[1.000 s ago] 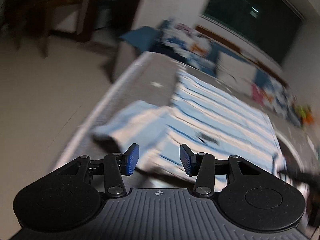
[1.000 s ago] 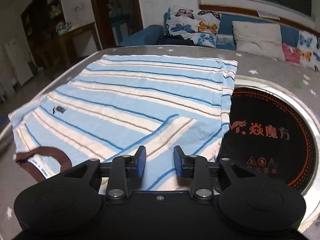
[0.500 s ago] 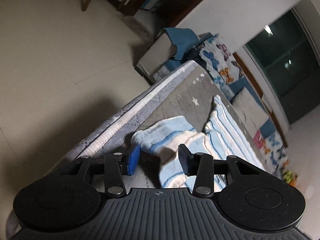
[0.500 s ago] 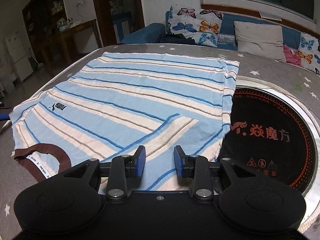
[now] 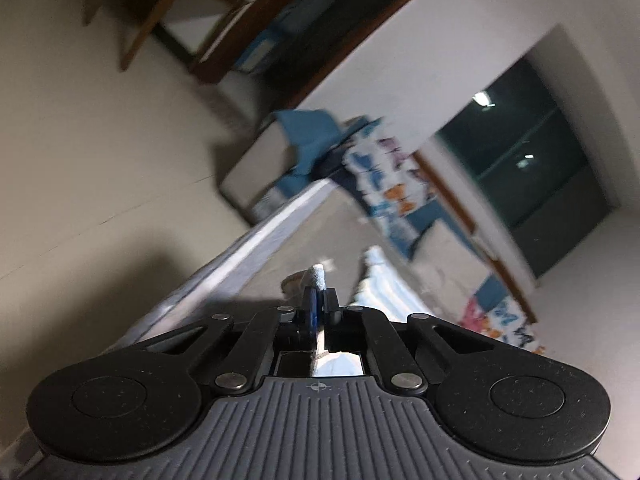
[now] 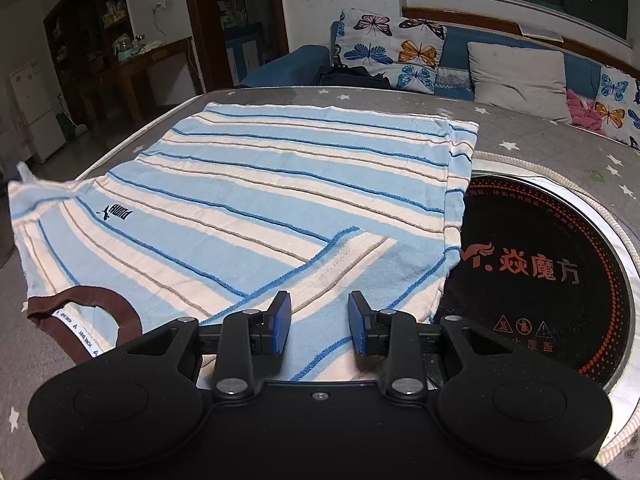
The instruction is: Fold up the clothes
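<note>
a light blue and cream striped t-shirt (image 6: 280, 196) lies spread over the grey, star-printed table cover (image 6: 520, 136), its brown collar (image 6: 100, 304) toward the near left and one sleeve already folded across the body near the front. the shirt's right edge laps onto the rim of a round black induction plate (image 6: 560, 264) set into the table, printed with orange and white characters. the left gripper (image 5: 319, 304) has its jaws pressed together on a thin pinch of the shirt's pale fabric, which pokes up just past the blue pads (image 5: 310, 308); in the right wrist view the shirt's far left corner (image 6: 24, 176) is lifted off the cover in a small peak. the left wrist view is tilted and blurred, showing the table edge, bare floor (image 5: 80, 160) and a strip of the striped shirt beyond the fingers. the right gripper (image 6: 319, 324) hovers low over the near edge of the shirt, its jaws standing well apart with nothing between them, blue pads over the folded sleeve. behind the table sit butterfly-print cushions (image 6: 392, 52) and a grey cushion (image 6: 520, 76) on a blue sofa (image 6: 456, 46), beneath a dark window.
</note>
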`<state>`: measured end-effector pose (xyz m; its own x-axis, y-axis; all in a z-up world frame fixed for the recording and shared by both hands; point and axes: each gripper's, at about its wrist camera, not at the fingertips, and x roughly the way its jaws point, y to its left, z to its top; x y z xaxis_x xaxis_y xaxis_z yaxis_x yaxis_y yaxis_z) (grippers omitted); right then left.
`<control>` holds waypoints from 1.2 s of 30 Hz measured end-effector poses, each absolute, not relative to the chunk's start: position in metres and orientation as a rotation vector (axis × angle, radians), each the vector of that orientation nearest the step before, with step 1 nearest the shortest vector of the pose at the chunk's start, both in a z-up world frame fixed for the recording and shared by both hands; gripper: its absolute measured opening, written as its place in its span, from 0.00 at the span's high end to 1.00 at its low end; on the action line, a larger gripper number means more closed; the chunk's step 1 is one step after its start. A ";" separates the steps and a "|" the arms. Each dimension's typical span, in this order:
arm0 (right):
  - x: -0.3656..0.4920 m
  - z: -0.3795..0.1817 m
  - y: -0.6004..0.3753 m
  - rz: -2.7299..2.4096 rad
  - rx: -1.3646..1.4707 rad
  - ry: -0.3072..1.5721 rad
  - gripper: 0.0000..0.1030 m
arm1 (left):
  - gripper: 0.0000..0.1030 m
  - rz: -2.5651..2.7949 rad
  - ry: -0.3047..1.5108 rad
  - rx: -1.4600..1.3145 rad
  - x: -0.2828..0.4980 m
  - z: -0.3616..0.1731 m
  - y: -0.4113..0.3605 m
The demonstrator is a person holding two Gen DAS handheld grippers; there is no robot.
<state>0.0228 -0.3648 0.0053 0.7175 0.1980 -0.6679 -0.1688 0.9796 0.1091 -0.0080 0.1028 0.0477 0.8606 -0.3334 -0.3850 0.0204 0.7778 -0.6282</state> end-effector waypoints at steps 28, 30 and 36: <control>0.022 0.003 -0.370 0.207 0.069 0.733 0.65 | 0.88 -0.612 0.716 -0.160 -0.001 0.031 0.005; 0.022 0.003 -0.370 0.206 0.070 0.732 0.65 | 0.88 -0.596 0.723 -0.216 0.019 0.034 0.009; 0.021 0.003 -0.371 0.205 0.082 0.731 0.65 | 0.89 -0.558 0.759 -0.244 0.074 0.033 -0.006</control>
<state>0.0212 -0.3710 0.0031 0.7255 0.2142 -0.6541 -0.1572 0.9768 0.1455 0.0738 -0.0064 0.0333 0.5897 -0.5598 -0.5822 0.3888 0.8286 -0.4029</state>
